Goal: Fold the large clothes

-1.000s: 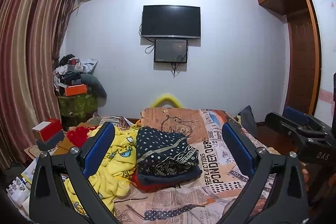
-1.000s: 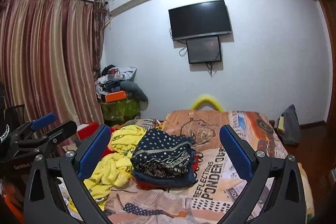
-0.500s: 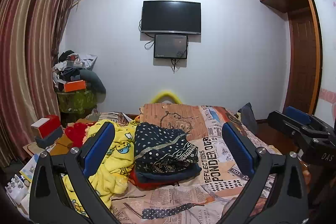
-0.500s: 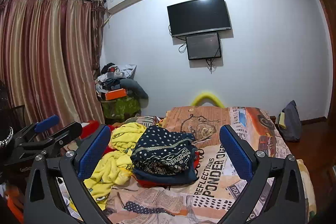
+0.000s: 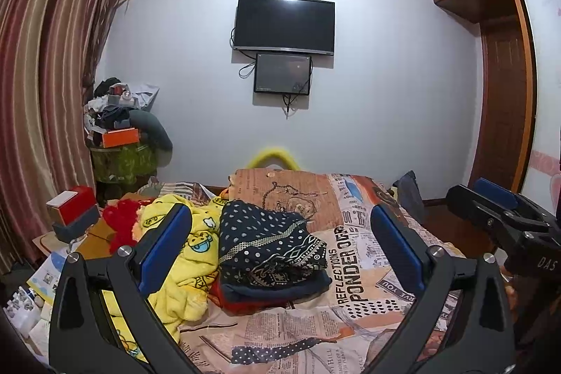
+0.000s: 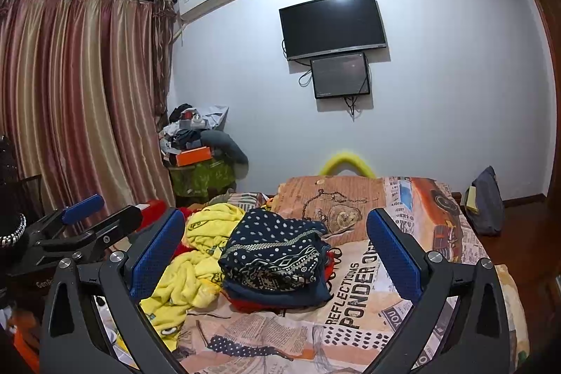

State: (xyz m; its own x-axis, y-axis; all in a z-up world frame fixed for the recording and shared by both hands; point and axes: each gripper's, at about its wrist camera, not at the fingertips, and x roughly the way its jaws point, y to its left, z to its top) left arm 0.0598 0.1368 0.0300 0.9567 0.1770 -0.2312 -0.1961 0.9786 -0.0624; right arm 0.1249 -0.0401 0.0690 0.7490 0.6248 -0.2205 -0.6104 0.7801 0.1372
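Both the left tool (image 5: pixel 280 246) and the right tool (image 6: pixel 275 246) hang wide apart, empty, above the newspaper-print bed (image 5: pixel 354 272). A folded navy polka-dot garment (image 5: pixel 270 244) tops a stack beside a crumpled yellow fleece blanket (image 5: pixel 189 255).

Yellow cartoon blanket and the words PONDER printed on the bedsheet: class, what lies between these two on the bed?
The folded stack topped by the navy polka-dot garment lies between the yellow blanket and the PONDER print; both wrist views show it.
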